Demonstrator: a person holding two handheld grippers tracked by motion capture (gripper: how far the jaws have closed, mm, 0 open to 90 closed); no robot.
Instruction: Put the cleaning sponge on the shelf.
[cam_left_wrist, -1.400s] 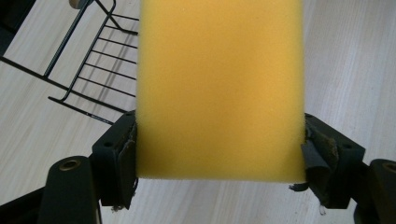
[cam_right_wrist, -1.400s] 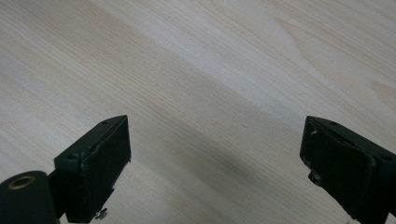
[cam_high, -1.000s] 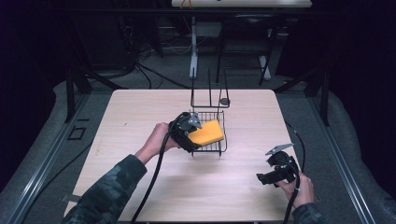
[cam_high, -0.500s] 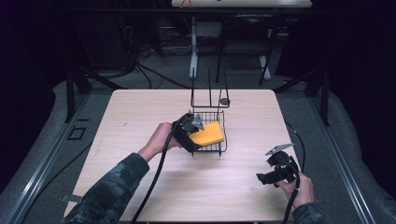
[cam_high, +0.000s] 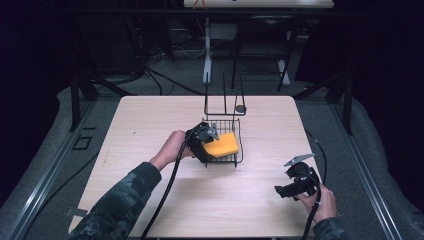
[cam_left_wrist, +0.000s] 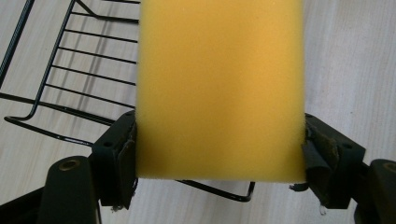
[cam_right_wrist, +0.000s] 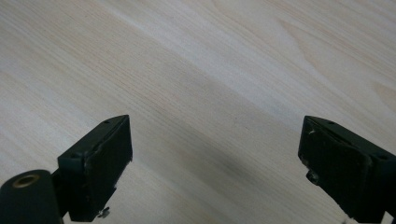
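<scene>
At the middle of the wooden table (cam_high: 150, 125), the left gripper (cam_high: 209, 142) comes in from the left with its jaws clamped on a yellow sponge (cam_high: 221, 145). In the left gripper view the sponge (cam_left_wrist: 219, 88) stands between the two black pads, one pressing each side edge, and its near end sits level with them while the rest stretches away from the camera. The sponge is tilted over a black wire basket (cam_high: 235, 127), with its right part inside the basket's frame and above the wire floor; whether it touches the wires cannot be told. The left gripper view shows the basket's grid (cam_left_wrist: 70, 70) to the left of and under the sponge, and bare table to its right. A black cable (cam_high: 167, 187) trails from this gripper toward the near edge, beside a camouflage sleeve (cam_high: 120, 205). Just beyond the basket stands a taller black wire rack (cam_high: 224, 102), on the far half of the table.

Farther right, near the near right corner, the right gripper (cam_high: 282, 190) is held low over the table, well apart from the basket. In the right gripper view its jaws stand wide apart with only bare wood (cam_right_wrist: 210, 93) between them, gripping nothing.
</scene>
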